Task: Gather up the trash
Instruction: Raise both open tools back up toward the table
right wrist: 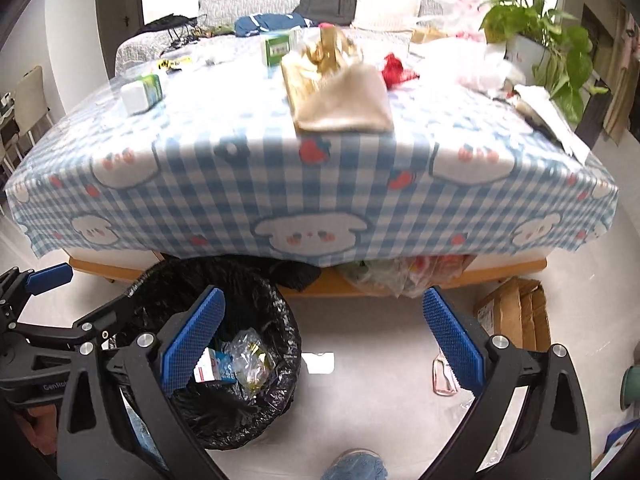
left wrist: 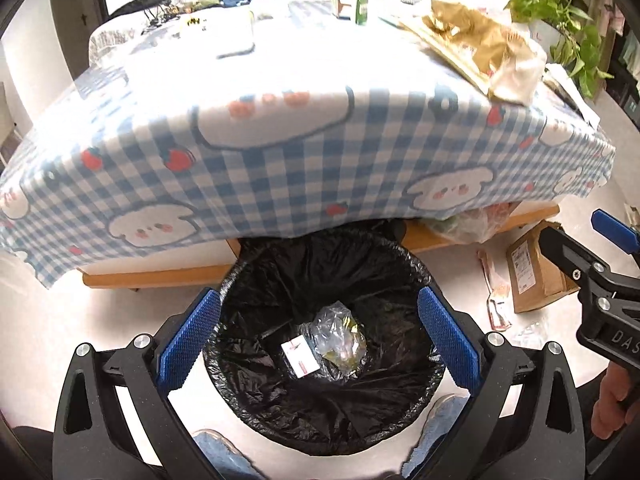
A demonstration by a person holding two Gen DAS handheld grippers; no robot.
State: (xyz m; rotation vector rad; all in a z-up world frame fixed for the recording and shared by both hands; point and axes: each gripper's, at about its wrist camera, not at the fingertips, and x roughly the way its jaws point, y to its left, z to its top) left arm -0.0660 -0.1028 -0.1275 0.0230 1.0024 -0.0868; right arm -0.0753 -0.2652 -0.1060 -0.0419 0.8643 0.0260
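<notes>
A trash bin with a black liner point(left wrist: 280, 280) stands on the floor in front of the table; it also shows in the right wrist view point(right wrist: 276, 320). In it lie a crumpled clear plastic bag point(left wrist: 340, 336) and a small white carton point(left wrist: 300, 358). My left gripper point(left wrist: 320, 344) hangs open and empty right above the bin. My right gripper point(right wrist: 324, 344) is open and empty, over the floor to the right of the bin. On the table point(right wrist: 280, 168) lie a brown paper bag point(right wrist: 340, 88), small green-white cartons point(right wrist: 142, 92) and red trash point(right wrist: 396, 68).
The table has a blue checked cloth point(left wrist: 280, 168). A cardboard box point(left wrist: 536, 272) and wrappers point(left wrist: 498, 300) lie on the floor at the right. Plastic bags point(right wrist: 400, 276) sit under the table. A potted plant point(right wrist: 536, 32) stands at the far right corner.
</notes>
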